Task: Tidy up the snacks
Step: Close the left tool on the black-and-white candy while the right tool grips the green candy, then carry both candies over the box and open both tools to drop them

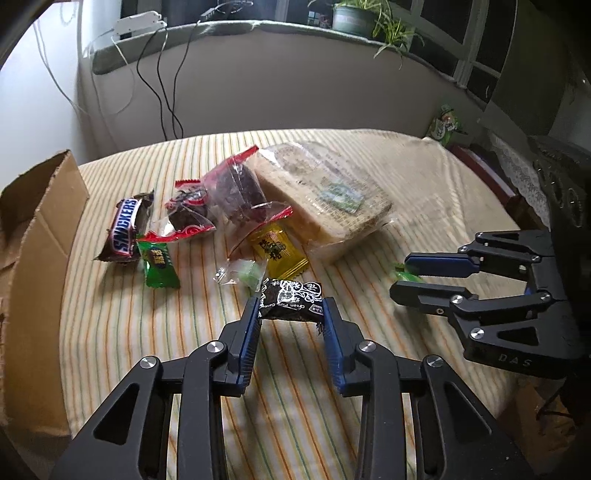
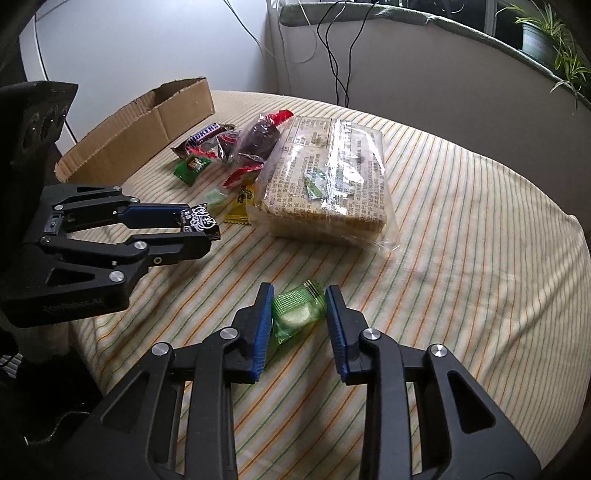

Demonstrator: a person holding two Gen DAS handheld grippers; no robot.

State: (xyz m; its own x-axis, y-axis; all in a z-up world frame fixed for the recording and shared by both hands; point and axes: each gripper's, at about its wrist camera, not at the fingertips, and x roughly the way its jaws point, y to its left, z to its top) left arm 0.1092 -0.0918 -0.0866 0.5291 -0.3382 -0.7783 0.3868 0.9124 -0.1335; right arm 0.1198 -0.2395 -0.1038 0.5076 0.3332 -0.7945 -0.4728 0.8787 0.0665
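Observation:
My left gripper (image 1: 291,303) is shut on a black candy packet with white print (image 1: 291,295), its pads pressing on the packet's two ends just over the striped cloth. Seen from the right wrist, that gripper (image 2: 201,229) holds the same packet (image 2: 202,220). My right gripper (image 2: 300,295) is shut on a small green wrapped candy (image 2: 297,314) low over the cloth, and it appears at the right edge of the left wrist view (image 1: 400,276). Loose on the cloth lie a Snickers bar (image 1: 127,229), a green candy (image 1: 159,264), red-edged clear packets (image 1: 229,188), a yellow packet (image 1: 279,251) and a big wafer pack (image 1: 325,199).
An open cardboard box (image 1: 40,236) stands at the table's left edge, also at the back left in the right wrist view (image 2: 147,122). Behind the table run a wall, hanging cables (image 1: 166,85) and a sill with a potted plant (image 1: 354,18).

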